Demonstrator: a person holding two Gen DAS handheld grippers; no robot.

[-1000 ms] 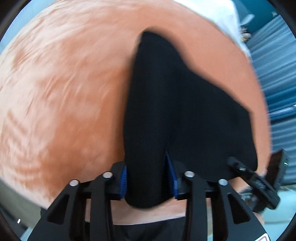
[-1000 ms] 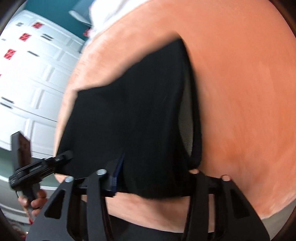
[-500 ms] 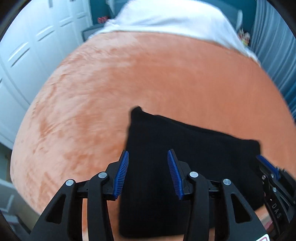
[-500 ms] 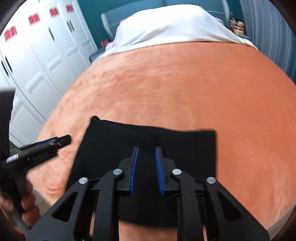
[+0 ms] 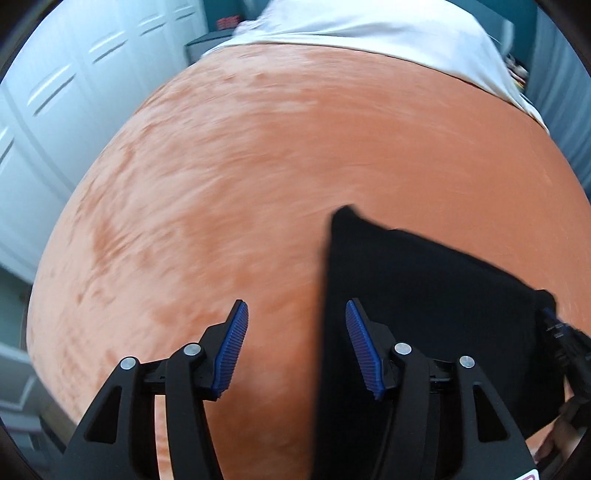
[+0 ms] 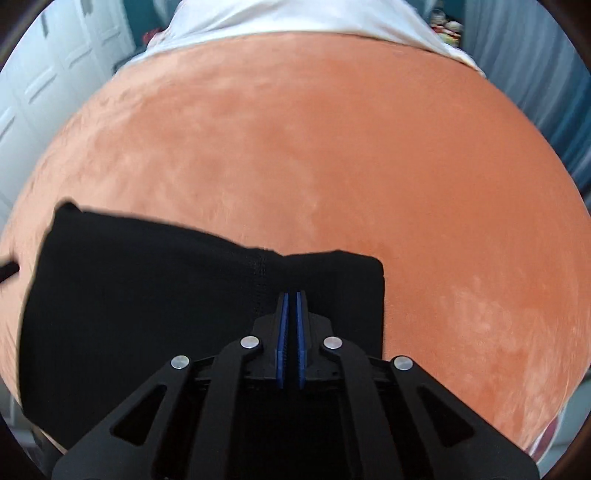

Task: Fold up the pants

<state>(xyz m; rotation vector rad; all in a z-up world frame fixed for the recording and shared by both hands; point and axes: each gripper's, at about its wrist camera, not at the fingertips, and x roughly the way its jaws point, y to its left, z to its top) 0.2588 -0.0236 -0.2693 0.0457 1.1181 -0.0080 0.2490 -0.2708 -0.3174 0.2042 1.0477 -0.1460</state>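
Black pants lie folded flat on the orange bedspread, both tongs empty.

Left view: the left gripper gapes wide, the pants under its right finger, likely just let go. Right view: the right gripper hovers nearly closed and empty over the pants, the bedspread beyond.

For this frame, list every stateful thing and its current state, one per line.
Black pants: folded into a compact rectangle, lying flat on the orange blanket.
Left gripper: open, holding nothing, straddling the pants' left edge.
Right gripper: jaws nearly closed, nothing visibly between them, above the pants.
White sheet: at the bed's far end.
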